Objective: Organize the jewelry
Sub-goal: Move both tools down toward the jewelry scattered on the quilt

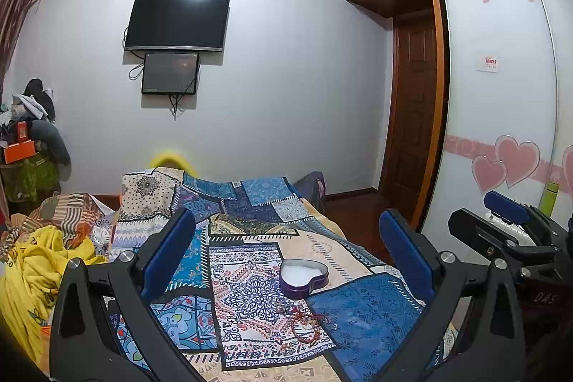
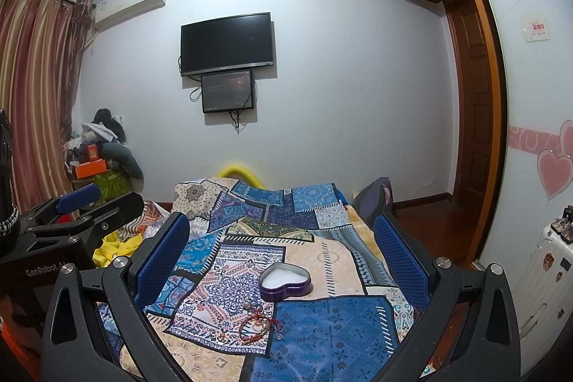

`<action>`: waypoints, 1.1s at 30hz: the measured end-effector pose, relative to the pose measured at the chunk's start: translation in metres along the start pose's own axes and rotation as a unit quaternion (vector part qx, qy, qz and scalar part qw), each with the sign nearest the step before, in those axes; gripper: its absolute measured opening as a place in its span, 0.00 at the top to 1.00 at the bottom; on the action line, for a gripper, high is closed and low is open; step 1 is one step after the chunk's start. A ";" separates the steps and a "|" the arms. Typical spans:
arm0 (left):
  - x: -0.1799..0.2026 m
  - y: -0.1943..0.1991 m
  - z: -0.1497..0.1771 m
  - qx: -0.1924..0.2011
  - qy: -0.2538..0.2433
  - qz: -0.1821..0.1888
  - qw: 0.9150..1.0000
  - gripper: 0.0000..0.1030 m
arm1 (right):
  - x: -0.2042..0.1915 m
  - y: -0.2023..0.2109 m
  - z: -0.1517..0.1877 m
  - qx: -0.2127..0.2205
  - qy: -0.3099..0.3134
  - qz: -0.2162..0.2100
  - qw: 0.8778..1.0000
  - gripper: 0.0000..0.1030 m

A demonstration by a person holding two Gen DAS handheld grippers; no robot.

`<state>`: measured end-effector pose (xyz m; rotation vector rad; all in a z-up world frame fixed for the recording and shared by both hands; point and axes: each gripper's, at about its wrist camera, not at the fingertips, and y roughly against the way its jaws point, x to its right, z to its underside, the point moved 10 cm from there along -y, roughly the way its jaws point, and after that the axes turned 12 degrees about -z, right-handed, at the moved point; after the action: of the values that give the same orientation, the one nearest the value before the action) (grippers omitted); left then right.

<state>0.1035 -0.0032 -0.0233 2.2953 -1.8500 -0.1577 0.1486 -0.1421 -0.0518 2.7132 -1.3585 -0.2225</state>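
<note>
Left wrist view: the left gripper (image 1: pixel 286 256) is held level above the patchwork bedspread (image 1: pixel 365 310), jaws spread wide, holding nothing. Between its fingers, low centre, sits the heart-shaped tin (image 1: pixel 303 276), lid off; the bracelets (image 1: pixel 308 324) lie just below it. The right gripper (image 1: pixel 508 213) shows at right edge.

Right wrist view: the right gripper, jaws wide and unloaded, frames the tin (image 2: pixel 285 281) at lower centre, with the bracelets (image 2: pixel 256 323) lower left of it. The left gripper (image 2: pixel 77 199) occupies the left edge.
</note>
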 end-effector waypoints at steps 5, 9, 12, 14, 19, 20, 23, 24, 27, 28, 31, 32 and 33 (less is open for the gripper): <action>0.000 0.000 0.000 0.000 0.001 0.000 1.000 0.00 | 0.000 0.000 0.000 -0.001 0.001 0.001 1.000 0.01; 0.000 0.000 0.000 -0.001 0.001 0.000 1.000 0.00 | -0.001 0.000 -0.002 -0.001 0.003 0.001 1.000 0.01; 0.000 0.000 0.001 -0.002 0.001 0.000 1.000 0.00 | -0.001 -0.001 -0.003 -0.003 0.004 0.000 1.000 0.01; -0.001 -0.001 0.001 -0.003 0.001 0.000 1.000 0.00 | -0.001 -0.002 -0.004 -0.004 0.005 0.001 1.000 0.01; -0.002 -0.007 0.005 -0.009 0.001 -0.003 1.000 0.00 | 0.003 -0.005 -0.001 -0.009 0.003 0.002 1.000 0.01; -0.002 -0.009 0.006 -0.012 0.001 -0.006 1.000 0.00 | 0.005 -0.006 0.001 -0.012 0.002 0.003 1.000 0.01; -0.004 -0.019 0.013 -0.026 0.001 -0.012 1.000 0.00 | 0.011 -0.013 0.008 -0.023 -0.001 0.006 1.000 0.01; -0.005 -0.022 0.016 -0.031 0.001 -0.015 0.999 0.00 | 0.013 -0.015 0.011 -0.027 -0.001 0.007 1.000 0.01; -0.007 -0.037 0.027 -0.052 -0.003 -0.023 0.998 0.00 | 0.022 -0.024 0.025 -0.046 -0.004 0.014 0.999 0.01; -0.008 -0.043 0.032 -0.061 -0.004 -0.025 0.998 0.00 | 0.024 -0.028 0.031 -0.054 -0.005 0.016 0.998 0.01; -0.010 -0.061 0.051 -0.093 -0.009 -0.026 0.995 0.00 | 0.027 -0.034 0.046 -0.073 -0.007 0.019 0.997 0.01; -0.011 -0.066 0.058 -0.104 -0.010 -0.026 0.994 0.00 | 0.030 -0.038 0.053 -0.086 -0.009 0.019 0.996 0.01; -0.012 -0.072 0.065 -0.115 -0.011 -0.027 0.993 0.00 | 0.033 -0.043 0.061 -0.099 -0.011 0.020 0.995 0.01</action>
<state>0.1569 0.0181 -0.1026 2.1924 -1.6812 -0.3839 0.1910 -0.1442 -0.1215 2.5265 -1.3193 -0.3626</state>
